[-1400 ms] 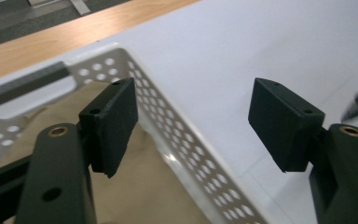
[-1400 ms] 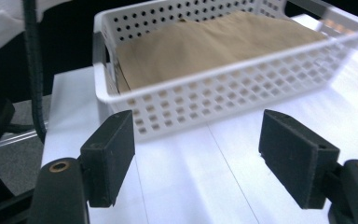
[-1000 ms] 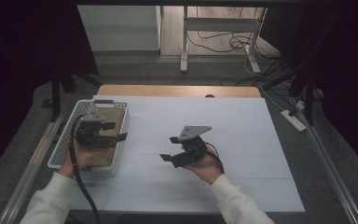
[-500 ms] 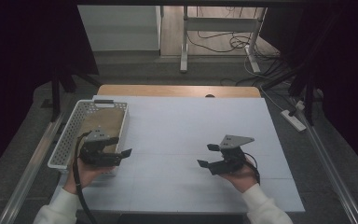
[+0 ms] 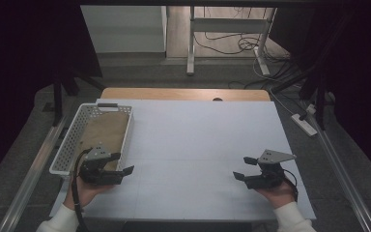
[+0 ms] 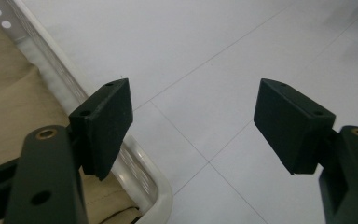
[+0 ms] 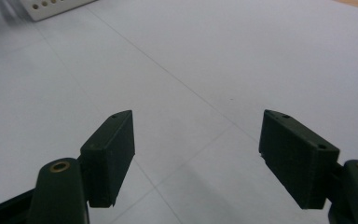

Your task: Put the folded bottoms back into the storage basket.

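Observation:
A white perforated basket (image 5: 73, 137) stands at the table's left side with a tan folded cloth (image 5: 104, 133) lying inside it. My left gripper (image 5: 121, 163) is open and holds nothing, low over the table just off the basket's near right corner. In the left gripper view, the left gripper (image 6: 193, 121) has its left jaw over the basket rim (image 6: 137, 175), with the cloth (image 6: 14, 102) beyond. My right gripper (image 5: 243, 168) is open near the table's front right. In the right gripper view, the right gripper (image 7: 196, 154) has bare white table between its jaws.
The white table top (image 5: 198, 140) has a wooden strip (image 5: 183, 94) along its far edge. A basket corner (image 7: 51, 7) appears at the top left of the right gripper view. Metal rails, cables and a power strip (image 5: 304, 124) lie on the floor around the table.
Both grippers have drawn back toward the near edge. The left one came off the basket to its near corner. The right one went from the table's middle to the front right.

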Motion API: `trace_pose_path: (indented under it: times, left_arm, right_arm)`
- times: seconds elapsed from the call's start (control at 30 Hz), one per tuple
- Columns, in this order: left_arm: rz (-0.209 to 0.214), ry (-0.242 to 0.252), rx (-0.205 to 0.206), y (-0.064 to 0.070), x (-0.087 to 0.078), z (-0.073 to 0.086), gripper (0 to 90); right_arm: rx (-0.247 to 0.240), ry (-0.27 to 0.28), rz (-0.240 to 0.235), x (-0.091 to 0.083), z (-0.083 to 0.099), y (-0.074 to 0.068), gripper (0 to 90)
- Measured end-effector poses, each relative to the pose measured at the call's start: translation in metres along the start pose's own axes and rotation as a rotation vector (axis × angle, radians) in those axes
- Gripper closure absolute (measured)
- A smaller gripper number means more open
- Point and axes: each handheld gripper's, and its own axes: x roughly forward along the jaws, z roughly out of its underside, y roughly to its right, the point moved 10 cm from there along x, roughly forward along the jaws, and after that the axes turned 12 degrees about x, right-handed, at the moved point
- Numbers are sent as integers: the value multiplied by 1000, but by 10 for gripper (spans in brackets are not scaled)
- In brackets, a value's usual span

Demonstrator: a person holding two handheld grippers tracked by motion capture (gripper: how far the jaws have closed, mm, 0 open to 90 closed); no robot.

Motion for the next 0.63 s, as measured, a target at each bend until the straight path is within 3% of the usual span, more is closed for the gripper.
trace_pose_path:
  times: [0.63]
  left_arm:
    - [-5,11,14,1,-2,-3,263]
  right_arm:
    - [-28,-13,-12,0,1,-4,263]
